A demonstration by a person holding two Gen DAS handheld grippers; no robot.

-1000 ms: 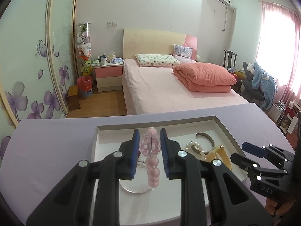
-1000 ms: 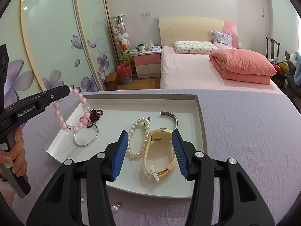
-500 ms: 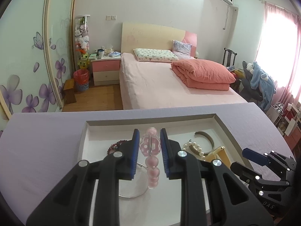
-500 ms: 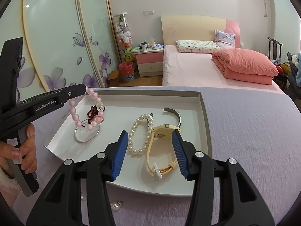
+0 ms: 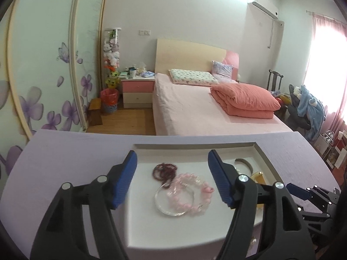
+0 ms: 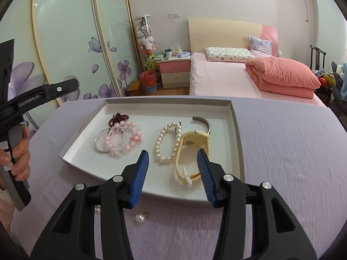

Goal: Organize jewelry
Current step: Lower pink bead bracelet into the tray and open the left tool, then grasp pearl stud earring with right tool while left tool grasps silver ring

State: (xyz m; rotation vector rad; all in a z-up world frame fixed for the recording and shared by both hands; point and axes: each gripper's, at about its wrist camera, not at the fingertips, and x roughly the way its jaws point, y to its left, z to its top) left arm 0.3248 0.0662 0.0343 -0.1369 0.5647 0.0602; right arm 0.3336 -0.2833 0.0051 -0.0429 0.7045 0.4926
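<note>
A white tray (image 6: 235, 134) sits on the lilac tabletop. In it lie a pink bead bracelet (image 6: 123, 142), overlapping a clear bangle (image 6: 98, 146), a dark red bead bracelet (image 6: 117, 118), a pearl bracelet (image 6: 167, 143), a cream watch (image 6: 195, 140) and a grey cuff (image 6: 205, 122). My left gripper (image 5: 172, 179) is open and empty above the pink bead bracelet (image 5: 190, 197). My right gripper (image 6: 173, 174) is open and empty over the tray's near edge, in front of the watch.
A loose pearl earring (image 6: 141, 217) lies on the tabletop just outside the tray's near edge. A bed (image 5: 208, 112) and a nightstand (image 5: 137, 93) stand beyond the table. A sliding wardrobe (image 6: 65, 43) is at the left.
My left gripper opened and let go of the pink bead bracelet, which now lies in the tray on the clear bangle. The right gripper stayed open in about the same place.
</note>
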